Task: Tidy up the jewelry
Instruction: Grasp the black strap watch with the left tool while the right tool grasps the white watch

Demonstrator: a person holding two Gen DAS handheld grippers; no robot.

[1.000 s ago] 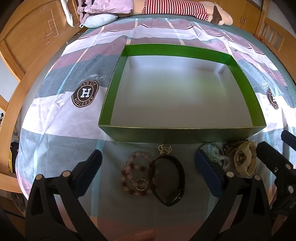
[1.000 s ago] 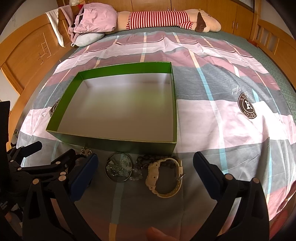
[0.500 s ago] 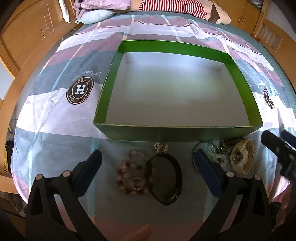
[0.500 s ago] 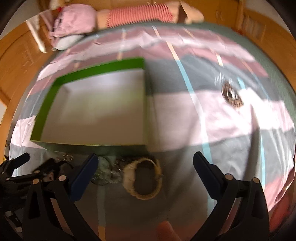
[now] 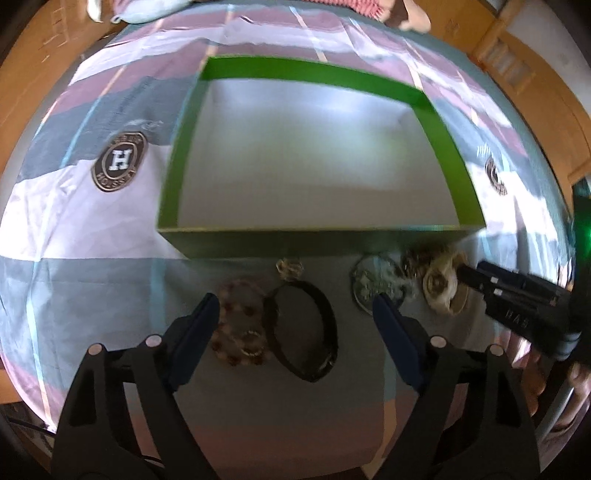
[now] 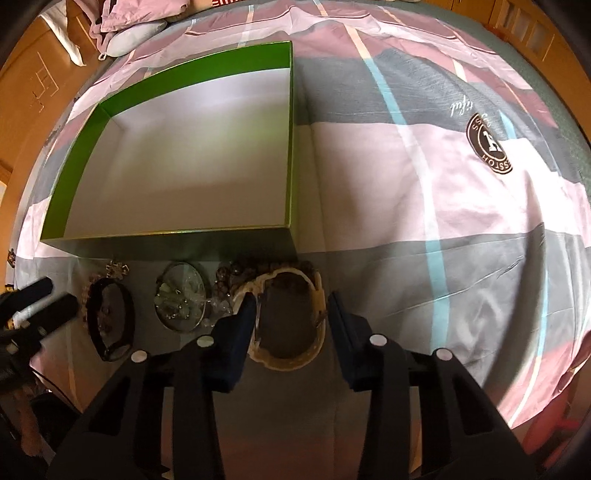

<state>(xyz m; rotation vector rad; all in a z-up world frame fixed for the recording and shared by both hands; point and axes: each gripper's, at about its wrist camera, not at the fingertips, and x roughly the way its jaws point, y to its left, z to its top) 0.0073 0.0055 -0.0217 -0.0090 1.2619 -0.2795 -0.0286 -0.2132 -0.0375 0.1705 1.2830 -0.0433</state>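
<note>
Striped bedspread [image 6: 424,177] bearing an empty green box [image 6: 177,236]. Right gripper [image 6: 291,314] closes astride the cream watch [image 6: 288,325]; left gripper [image 5: 295,321], closing, straddles beaded bracelet [image 5: 240,332] and black bangle [image 5: 303,328], ready for boxing.

A striped bedspread [image 6: 424,177] with round logo patches [image 5: 119,162] lies inside a wooden bed frame [image 5: 546,85].

You are looking down on a bed [image 6: 424,177] spread with a striped cover in pink, grey, white and pale blue, stamped with round brown crests [image 6: 489,144]. A pale pillow [image 6: 135,35] lies at its far end. Honey-coloured wooden furniture [image 5: 546,96] surrounds the bed. Soft light falls on it.
</note>
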